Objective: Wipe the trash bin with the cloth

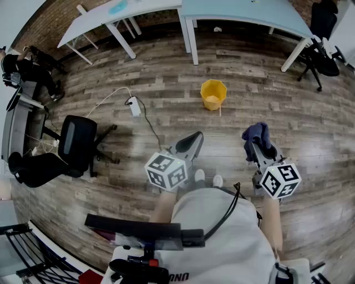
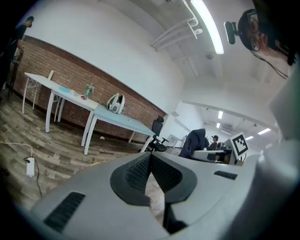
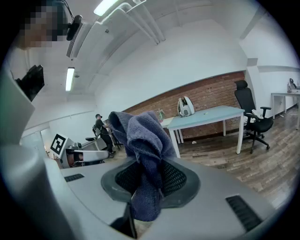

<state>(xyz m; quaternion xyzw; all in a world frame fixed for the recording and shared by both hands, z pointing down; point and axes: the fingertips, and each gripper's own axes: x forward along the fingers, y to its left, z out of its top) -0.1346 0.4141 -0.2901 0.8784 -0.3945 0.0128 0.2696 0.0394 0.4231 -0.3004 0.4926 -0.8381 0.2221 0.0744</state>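
A small yellow trash bin (image 1: 213, 94) stands upright on the wooden floor, ahead of both grippers and apart from them. My right gripper (image 1: 256, 145) is shut on a dark blue cloth (image 1: 256, 135), which bunches up above the jaws (image 3: 140, 140). My left gripper (image 1: 193, 140) is shut with nothing between its pads (image 2: 149, 174). Both point forward and slightly down, held at about waist height. The bin shows only as a thin yellow sliver (image 2: 95, 163) in the left gripper view.
Two light blue tables (image 1: 244, 14) stand along the brick wall at the back. A black office chair (image 1: 77, 145) stands at the left, another (image 1: 321, 55) at the far right. A white power strip (image 1: 135, 105) with cables lies on the floor left of the bin.
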